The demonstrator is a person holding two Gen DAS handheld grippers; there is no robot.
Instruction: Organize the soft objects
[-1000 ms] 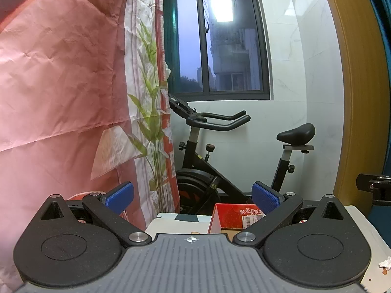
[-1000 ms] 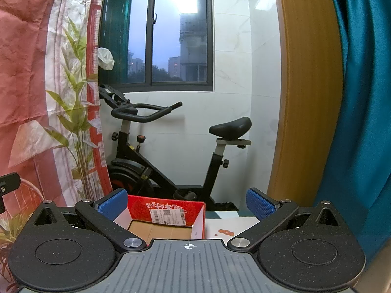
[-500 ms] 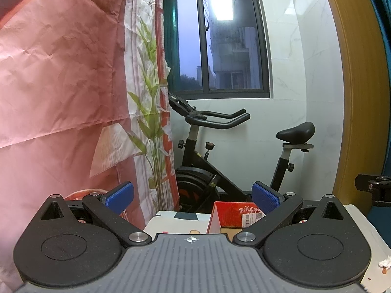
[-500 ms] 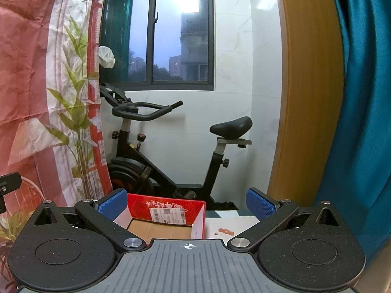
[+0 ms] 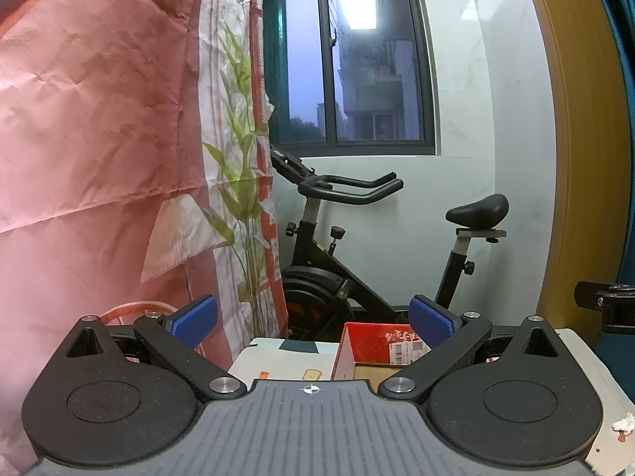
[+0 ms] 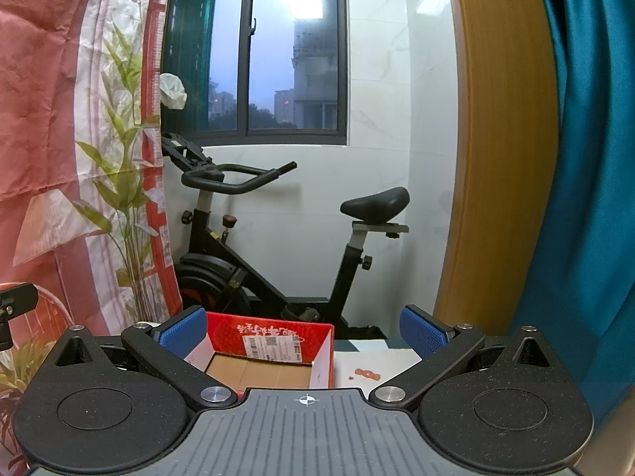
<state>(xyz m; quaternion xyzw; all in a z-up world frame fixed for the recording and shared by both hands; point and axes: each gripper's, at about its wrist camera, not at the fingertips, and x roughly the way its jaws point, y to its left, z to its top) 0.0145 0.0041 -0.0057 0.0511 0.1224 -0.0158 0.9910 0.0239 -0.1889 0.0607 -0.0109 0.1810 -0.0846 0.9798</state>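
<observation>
My left gripper (image 5: 313,319) is open and empty, its blue pads (image 5: 196,315) wide apart, held level above a white table (image 5: 278,359). My right gripper (image 6: 303,327) is open and empty too. An open red cardboard box (image 6: 274,351) with a brown floor and a shipping label stands on the table straight ahead of the right gripper; in the left wrist view the box (image 5: 373,347) is ahead and to the right. No soft objects show in either view.
A black exercise bike (image 6: 278,246) stands behind the table under a window. A pink and leaf-print sheet (image 5: 99,139) hangs at the left. A wooden door frame (image 6: 500,139) and a teal curtain (image 6: 591,158) are at the right. A small white scrap (image 5: 623,422) lies on the table's right edge.
Both views shifted only slightly; the grippers stay open and almost still.
</observation>
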